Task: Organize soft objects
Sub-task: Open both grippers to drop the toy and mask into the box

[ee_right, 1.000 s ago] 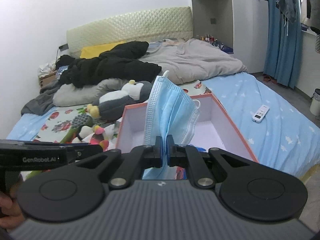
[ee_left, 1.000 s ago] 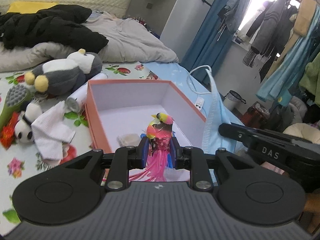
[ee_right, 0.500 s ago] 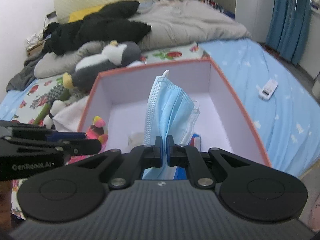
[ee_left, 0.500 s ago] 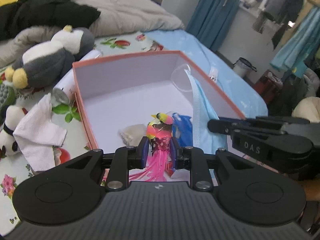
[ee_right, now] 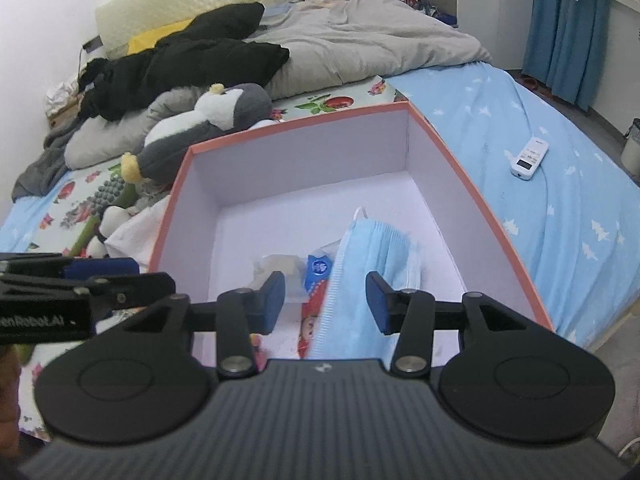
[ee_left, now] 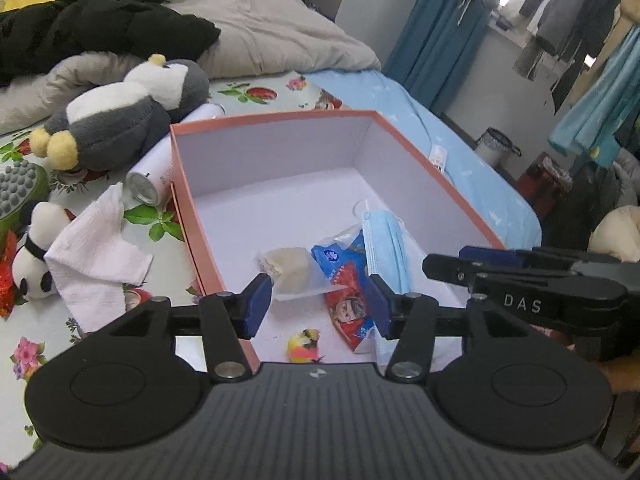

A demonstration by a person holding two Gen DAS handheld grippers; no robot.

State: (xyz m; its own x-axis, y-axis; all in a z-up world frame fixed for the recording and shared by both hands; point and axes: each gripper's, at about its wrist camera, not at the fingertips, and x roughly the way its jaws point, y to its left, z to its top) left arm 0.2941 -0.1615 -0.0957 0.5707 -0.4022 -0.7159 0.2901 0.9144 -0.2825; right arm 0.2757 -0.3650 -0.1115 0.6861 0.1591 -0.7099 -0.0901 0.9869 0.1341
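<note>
I see the bed (ee_right: 520, 128) first, with its blue star sheet; its far part is covered by a grey quilt (ee_right: 360, 44) and black clothes (ee_right: 180, 68). On the bed stands the open box (ee_left: 276, 120) with orange rim and white inside. Its near wall is hidden behind my tools in both views. Left of the box lies a grey and white plush penguin (ee_left: 128, 116), and nearer a white cloth (ee_left: 92, 264) which covers part of a small plush panda (ee_left: 34, 252).

Inside the box lies the blue face mask (ee_left: 386, 244), against the right side, folded; its lower end is cut off by the right hand-held gripper (ee_right: 326, 300), whose jaws stand spread with nothing between the pads. Beside the mask lies a red and blue packet (ee_left: 346, 280) and a pale crumpled thing (ee_left: 290, 268) that I cannot identify. The small bird toy (ee_left: 304, 346) lies on the box floor near the front; only its yellow and pink head shows. The left hand-held gripper (ee_left: 318, 306) is also spread wide and holds nothing.
</note>
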